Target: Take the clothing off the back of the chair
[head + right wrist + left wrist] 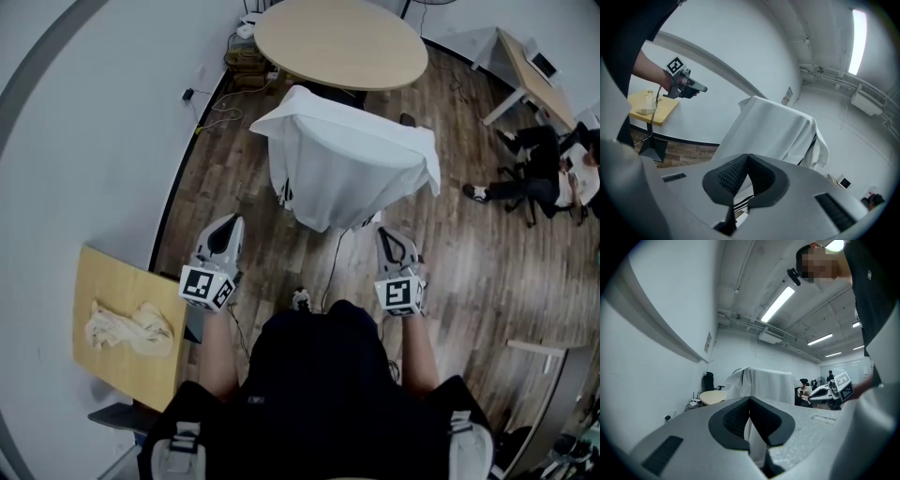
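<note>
1. Where the chair stands by the round desk, white clothing drapes over its back.
2. Left tongs: closed, empty, near the clothing but apart from it.
3. Right tongs: closed, empty, likewise apart.

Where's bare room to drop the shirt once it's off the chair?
Round table beyond the shirt: top bare. Floor between shirt and the seated person: open. Side table at left: cloth fills the middle, only edges free. Crowded: cables by the wall left of the shirt.
</note>
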Demonstrator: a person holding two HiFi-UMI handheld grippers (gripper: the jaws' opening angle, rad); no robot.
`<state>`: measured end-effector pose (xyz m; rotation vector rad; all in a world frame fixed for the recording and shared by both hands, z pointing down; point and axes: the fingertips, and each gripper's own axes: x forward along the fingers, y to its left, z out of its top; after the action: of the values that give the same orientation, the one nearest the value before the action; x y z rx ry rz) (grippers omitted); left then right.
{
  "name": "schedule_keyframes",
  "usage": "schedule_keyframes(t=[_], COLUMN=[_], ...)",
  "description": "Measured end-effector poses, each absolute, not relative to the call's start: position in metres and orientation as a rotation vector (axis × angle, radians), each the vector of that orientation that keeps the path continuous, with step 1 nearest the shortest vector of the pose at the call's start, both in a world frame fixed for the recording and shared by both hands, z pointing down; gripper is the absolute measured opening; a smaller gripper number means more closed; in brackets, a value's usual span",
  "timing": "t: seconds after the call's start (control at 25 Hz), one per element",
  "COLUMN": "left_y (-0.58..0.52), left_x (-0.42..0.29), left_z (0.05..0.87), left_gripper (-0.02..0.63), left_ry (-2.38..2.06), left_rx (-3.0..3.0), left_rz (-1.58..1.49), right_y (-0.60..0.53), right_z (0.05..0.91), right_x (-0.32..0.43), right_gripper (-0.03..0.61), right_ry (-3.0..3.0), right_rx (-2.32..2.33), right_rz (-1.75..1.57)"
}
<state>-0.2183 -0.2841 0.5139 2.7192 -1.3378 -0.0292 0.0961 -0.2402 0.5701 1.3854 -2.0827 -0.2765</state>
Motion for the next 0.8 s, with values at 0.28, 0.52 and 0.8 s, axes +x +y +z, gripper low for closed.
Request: schedule_keyframes(t=[0.28, 0.52, 0.8], left_y=[-0.292, -0.303, -0.320], left_x=[-0.225, -0.223, -0.209], left_z=[0.520, 0.514, 0.511], left_gripper=[0.002, 0.002, 0.002], left_ry=[-1.320, -1.340, -1.327], left_rx=[2.715, 2.725, 2.744], left_rz=[-0.015, -0.021, -0.018], right_y=[-0.246, -0.250, -0.268], right_z=[0.572, 0.571, 0.547], right_x=[0.096, 0.107, 0.135], right_gripper=[-0.006, -0.006, -0.006], right_ry=[-2.064, -2.059, -2.021], right_rx=[1.421, 1.448, 1.533], right_rz=[-0.256, -0.265, -0.322])
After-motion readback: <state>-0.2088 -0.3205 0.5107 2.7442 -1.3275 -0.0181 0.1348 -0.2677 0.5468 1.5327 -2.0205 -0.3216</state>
